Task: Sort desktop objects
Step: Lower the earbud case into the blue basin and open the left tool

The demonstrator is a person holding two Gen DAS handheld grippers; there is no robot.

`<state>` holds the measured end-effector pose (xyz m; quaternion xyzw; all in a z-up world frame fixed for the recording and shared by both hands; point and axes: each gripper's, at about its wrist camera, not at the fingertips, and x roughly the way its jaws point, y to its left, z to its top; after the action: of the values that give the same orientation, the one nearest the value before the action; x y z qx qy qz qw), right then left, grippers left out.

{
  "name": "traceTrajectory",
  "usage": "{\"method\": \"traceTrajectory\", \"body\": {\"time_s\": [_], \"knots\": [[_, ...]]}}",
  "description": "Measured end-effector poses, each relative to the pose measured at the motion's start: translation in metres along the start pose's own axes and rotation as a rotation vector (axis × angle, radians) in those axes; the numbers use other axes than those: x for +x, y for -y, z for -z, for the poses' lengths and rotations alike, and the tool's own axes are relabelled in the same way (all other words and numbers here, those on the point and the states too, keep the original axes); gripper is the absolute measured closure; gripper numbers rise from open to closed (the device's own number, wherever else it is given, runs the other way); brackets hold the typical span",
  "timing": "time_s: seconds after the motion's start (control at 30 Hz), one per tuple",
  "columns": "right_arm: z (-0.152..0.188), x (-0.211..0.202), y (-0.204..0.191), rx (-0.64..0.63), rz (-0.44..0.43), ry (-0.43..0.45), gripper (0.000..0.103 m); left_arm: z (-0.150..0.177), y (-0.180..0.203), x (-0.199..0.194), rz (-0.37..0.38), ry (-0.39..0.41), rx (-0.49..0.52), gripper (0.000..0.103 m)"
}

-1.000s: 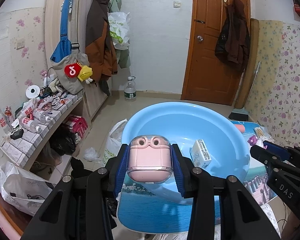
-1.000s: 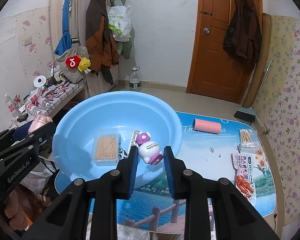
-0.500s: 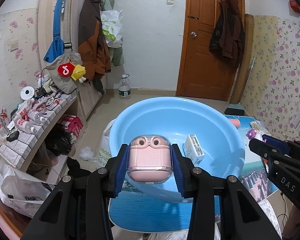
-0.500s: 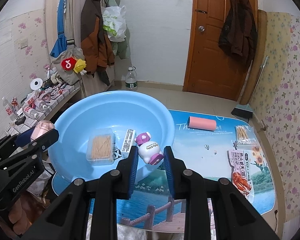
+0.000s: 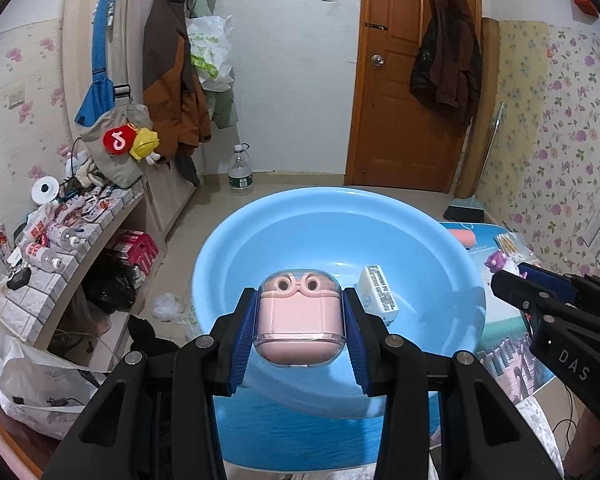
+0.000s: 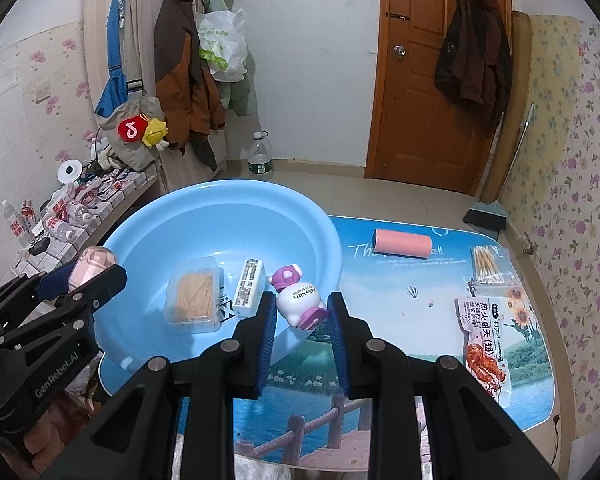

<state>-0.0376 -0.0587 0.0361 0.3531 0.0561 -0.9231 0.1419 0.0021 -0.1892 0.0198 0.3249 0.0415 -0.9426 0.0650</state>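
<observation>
My left gripper [image 5: 299, 322] is shut on a pink earbud case [image 5: 300, 324] in a clear cover, held over the near rim of the light blue basin [image 5: 340, 216]. In the right wrist view this case [image 6: 92, 264] shows at the basin's [image 6: 228, 196] left rim. My right gripper [image 6: 302, 308] is shut on a white and purple Hello Kitty figure [image 6: 298, 300], above the basin's right edge. Inside the basin lie a clear toothpick box [image 6: 194, 296] and a white carton [image 6: 249, 288], which the left wrist view shows as a carton [image 5: 378, 294] to the right of the case.
On the picture-printed table mat [image 6: 412, 280] lie a pink roll [image 6: 400, 242], a bag of cotton swabs [image 6: 490, 266] and a snack packet [image 6: 484, 344]. A cluttered shelf [image 5: 60, 224] stands left of the table. A water bottle [image 5: 240, 176] stands on the floor by the wall.
In the left wrist view the basin has shifted left and slightly nearer under the held case. Both grips are unchanged, and the right gripper has barely moved.
</observation>
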Motion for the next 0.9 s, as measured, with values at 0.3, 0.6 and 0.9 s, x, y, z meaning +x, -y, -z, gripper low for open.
{"method": "traceTrajectory", "body": {"time_s": [0.3,0.6,0.9], "knots": [[-0.004,0.006,0.014,0.022,0.015,-0.004,0.076,-0.001,0.021,0.015,0.033,-0.023,0.026,0.063],[-0.005,0.015,0.017,0.028,0.010,-0.015,0.076,-0.006,0.023,0.032,0.024,-0.051,0.033,0.063],[-0.006,0.028,0.018,0.031,0.004,-0.037,0.076,0.000,0.028,0.059,0.022,-0.122,0.041,0.044]]}}
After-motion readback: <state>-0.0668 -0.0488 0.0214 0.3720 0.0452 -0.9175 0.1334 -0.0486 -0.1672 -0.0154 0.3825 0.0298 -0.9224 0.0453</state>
